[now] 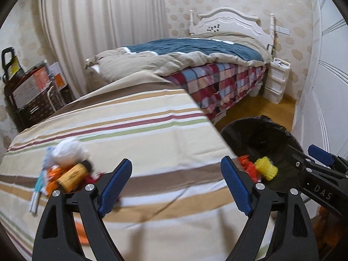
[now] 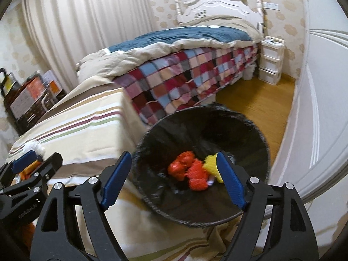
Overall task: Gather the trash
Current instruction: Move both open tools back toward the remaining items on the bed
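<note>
Two grippers in view. Left gripper (image 1: 176, 187): spread wide, holding nothing, over striped cloth (image 1: 134, 130). Right gripper (image 2: 174, 180): spread wide, holding nothing, above black bin (image 2: 256, 134). Inside bin: one yellow mesh sleeve (image 1: 266, 168), roughly two orange-red pieces (image 2: 191, 171). On cloth: one blurred trash cluster (image 1: 65, 169), its yellow tube lying diagonally.

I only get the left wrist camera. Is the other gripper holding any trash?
Observer: No. The right gripper is open and empty, above the black bin.
Operator: What's inside the bin?
Observer: Three pieces show: a yellow foam net, an orange foam net and a red-orange lump beside them.
Operator: Is the bin full?
Observer: No, most of its dark inside shows bare.
</note>
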`<state>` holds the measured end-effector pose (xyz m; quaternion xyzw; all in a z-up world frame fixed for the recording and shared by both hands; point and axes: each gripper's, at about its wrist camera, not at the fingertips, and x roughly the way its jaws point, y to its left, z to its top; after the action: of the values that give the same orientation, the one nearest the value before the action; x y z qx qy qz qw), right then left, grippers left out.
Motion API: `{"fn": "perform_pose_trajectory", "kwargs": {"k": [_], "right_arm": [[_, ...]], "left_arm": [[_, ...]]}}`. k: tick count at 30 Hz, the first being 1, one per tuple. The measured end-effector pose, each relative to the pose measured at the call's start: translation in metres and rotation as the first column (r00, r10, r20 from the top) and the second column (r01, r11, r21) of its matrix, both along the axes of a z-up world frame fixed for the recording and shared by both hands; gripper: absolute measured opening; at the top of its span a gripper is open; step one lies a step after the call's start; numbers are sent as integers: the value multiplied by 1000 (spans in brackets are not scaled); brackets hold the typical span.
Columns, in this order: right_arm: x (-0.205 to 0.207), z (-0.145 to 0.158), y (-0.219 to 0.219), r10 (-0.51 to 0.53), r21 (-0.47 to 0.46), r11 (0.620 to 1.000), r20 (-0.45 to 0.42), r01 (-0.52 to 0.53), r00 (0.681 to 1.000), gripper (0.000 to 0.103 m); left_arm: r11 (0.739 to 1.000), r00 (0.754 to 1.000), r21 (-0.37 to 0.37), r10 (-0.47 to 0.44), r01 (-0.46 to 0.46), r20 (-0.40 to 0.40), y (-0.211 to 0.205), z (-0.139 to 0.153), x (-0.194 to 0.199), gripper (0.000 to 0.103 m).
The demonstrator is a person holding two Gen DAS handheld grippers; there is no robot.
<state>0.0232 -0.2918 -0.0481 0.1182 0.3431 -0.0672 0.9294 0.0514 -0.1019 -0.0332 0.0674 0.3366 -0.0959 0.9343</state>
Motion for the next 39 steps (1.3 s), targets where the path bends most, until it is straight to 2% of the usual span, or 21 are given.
{"fn": "perform_pose_trajectory", "kwargs": {"k": [13, 23, 29, 36, 39], "right_arm": [[-13, 0, 78, 156, 18, 988, -19, -156, 988, 79], [-19, -8, 114, 214, -8, 977, -44, -214, 976, 80], [-17, -11, 115, 210, -12, 977, -57, -211, 976, 81], [-16, -13, 115, 209, -13, 978, -62, -210, 976, 81], [-15, -14, 115, 210, -14, 977, -63, -211, 976, 81]], "left_arm": [[991, 991, -6, 132, -133, -11, 77, -2, -33, 84], [978, 977, -15, 206, -207, -60, 128, -17, -49, 86], [976, 971, -29, 212, -216, -114, 138, -26, -48, 86], [983, 971, 35, 183, -180, -152, 128, -36, -40, 86], [986, 973, 38, 165, -161, -158, 127, -38, -38, 86]]}}
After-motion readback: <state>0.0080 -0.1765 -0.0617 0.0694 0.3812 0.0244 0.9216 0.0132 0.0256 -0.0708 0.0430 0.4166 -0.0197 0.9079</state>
